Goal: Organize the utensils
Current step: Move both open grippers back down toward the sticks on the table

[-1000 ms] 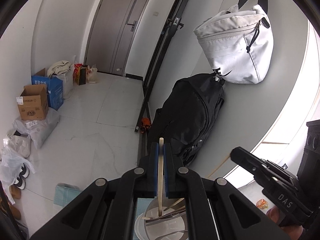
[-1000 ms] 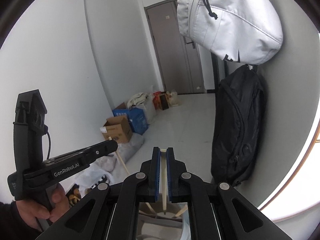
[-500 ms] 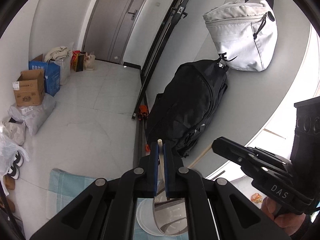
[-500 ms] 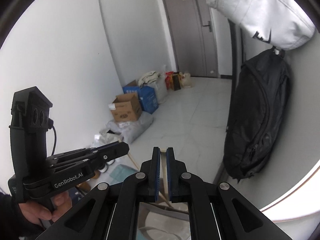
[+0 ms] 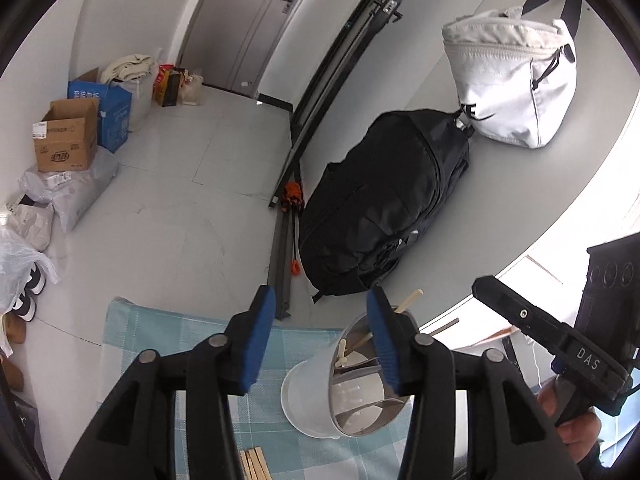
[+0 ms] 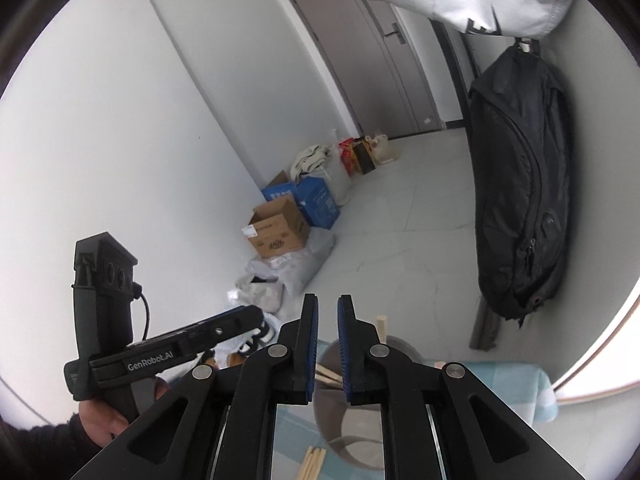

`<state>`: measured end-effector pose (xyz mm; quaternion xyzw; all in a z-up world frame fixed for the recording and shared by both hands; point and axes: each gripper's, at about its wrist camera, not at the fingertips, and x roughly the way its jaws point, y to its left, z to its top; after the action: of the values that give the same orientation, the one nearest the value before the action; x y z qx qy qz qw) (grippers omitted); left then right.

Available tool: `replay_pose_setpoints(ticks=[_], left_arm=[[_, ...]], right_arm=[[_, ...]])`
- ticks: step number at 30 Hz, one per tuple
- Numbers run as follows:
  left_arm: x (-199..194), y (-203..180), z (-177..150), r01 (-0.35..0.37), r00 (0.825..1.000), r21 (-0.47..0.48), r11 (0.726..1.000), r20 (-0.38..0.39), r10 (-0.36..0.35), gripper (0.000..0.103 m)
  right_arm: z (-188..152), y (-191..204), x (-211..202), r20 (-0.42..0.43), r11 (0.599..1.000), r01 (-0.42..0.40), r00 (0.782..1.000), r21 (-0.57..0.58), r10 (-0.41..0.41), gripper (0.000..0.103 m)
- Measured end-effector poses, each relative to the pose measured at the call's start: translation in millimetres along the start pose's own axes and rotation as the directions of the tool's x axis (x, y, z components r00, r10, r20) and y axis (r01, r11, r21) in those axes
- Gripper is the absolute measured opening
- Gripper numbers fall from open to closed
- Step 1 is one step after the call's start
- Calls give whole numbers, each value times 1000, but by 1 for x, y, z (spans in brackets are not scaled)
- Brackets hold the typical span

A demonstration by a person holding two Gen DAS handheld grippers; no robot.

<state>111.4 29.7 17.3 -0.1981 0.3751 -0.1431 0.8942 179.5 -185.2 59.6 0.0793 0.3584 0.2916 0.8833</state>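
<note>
A metal utensil holder point(image 5: 360, 384) stands on a white base point(image 5: 300, 400) on the blue checked cloth point(image 5: 180, 344). Wooden chopsticks point(image 5: 406, 302) lean inside it. My left gripper point(image 5: 320, 304) hangs just above and left of the holder; its jaws are opening, with nothing between the pads. My right gripper point(image 6: 327, 312) is over the holder point(image 6: 404, 352) with its jaws opening a narrow gap, and no stick is pinched. One chopstick point(image 6: 382, 326) pokes up behind its right finger. Loose chopsticks point(image 5: 252, 462) lie on the cloth near me.
A black backpack point(image 5: 384, 208) and a white bag point(image 5: 512, 92) hang on the wall past the table. Cardboard boxes point(image 5: 66, 140), plastic bags and shoes point(image 5: 28, 296) line the floor at the left. The cloth's far edge point(image 5: 200, 316) is close to the holder.
Each gripper was shut on an upright chopstick above the holder. Both have sunk and tipped down, their jaws have parted, and the sticks now rest in the holder.
</note>
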Motion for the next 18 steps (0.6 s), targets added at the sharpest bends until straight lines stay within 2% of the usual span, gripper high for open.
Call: replay_pose_setpoints(ticks=[3,10,15,18], left_arm=[[-8,0,-1,-39,999,-4,999,6,39,45],[-28,-7,-13,-134,990,36,990,54,132,46],[-43,-14,-19,-166,983,58,984,91,161,57],[-51,-16,-25,-181,979,68,981,107,173,60]], right_arm=[[-4,2,-10,12,1000,13,1000,6,-13,19],[-14,17,-30,68,1000,16,998,10,-16,45],[-24,27,-42,86,1000,15,996,0,-15,54],[-32,33,-48,98,1000,17,995,-3,-17,62]])
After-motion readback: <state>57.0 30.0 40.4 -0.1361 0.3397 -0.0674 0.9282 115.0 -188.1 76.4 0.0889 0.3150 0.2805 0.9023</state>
